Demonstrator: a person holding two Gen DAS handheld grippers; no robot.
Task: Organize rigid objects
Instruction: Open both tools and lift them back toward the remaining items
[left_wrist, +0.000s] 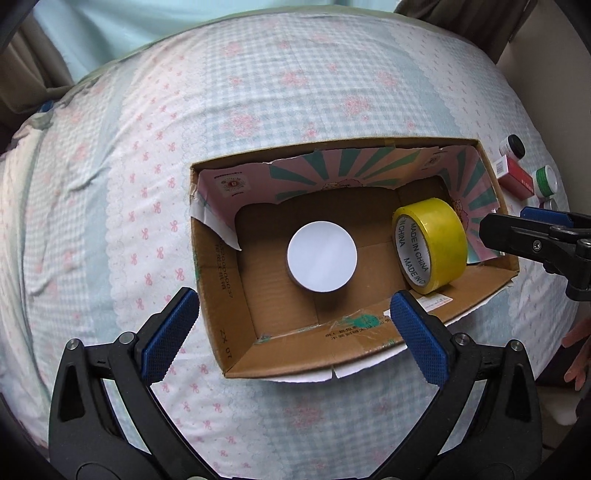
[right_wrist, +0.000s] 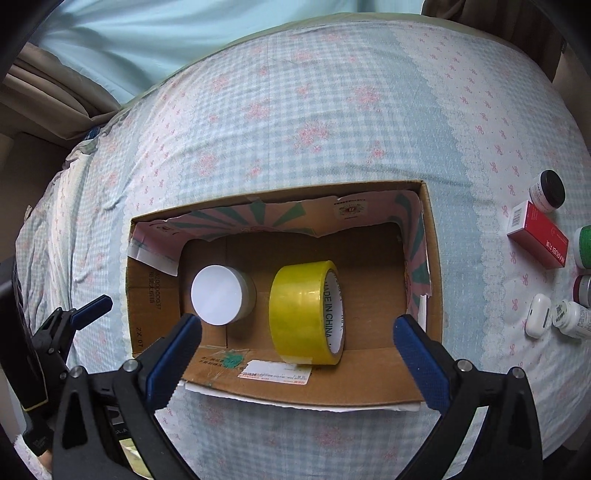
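An open cardboard box (left_wrist: 236, 343) (right_wrist: 432, 258) lies on the bed. Inside it a round jar with a white lid (left_wrist: 322, 251) (right_wrist: 218, 295) stands at the left, and a yellow tape roll (left_wrist: 432, 245) (right_wrist: 304, 312) stands on edge at the right. My left gripper (left_wrist: 295, 321) is open and empty above the box's near wall. My right gripper (right_wrist: 297, 341) is open and empty above the box's near wall, in front of the tape roll. Each gripper shows at the edge of the other's view (left_wrist: 524, 230) (right_wrist: 79, 314).
To the right of the box on the patterned bedsheet (left_wrist: 110, 184) lie a black-lidded jar (right_wrist: 548, 190), a red carton (right_wrist: 539, 234), a green-lidded jar (right_wrist: 584, 247), a white earbud case (right_wrist: 537, 315) and a white bottle (right_wrist: 572, 319). Curtains hang at the back left.
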